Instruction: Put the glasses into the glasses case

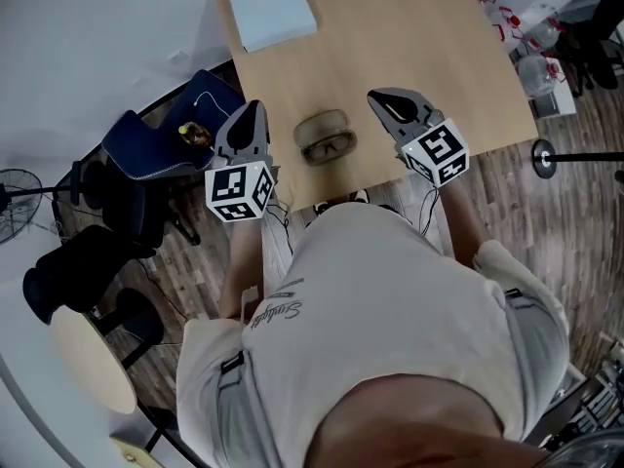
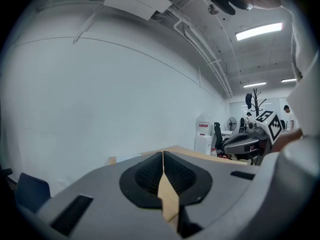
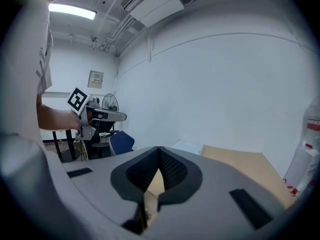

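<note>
Over the counter's [image 1: 409, 27] near edge, left claw [image 1: 253, 110] and right claw [image 1: 380, 98], each pressed shut on nothing, flanking the glasses [image 1: 330, 147]. Just behind and touching them, the glasses case [image 1: 322, 123]. At the far left corner, a white box [image 1: 271, 8].

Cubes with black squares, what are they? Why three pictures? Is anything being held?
Each cube is part of a gripper, a hand tool with pinching jaws. A person holds the left gripper and the right gripper. The head view comes from a camera on the person's head, looking down. The other two cameras ride on the grippers. On the wooden table lie glasses, a glasses case right behind them, and a flat white box. Both pairs of jaws are shut, holding nothing.
</note>
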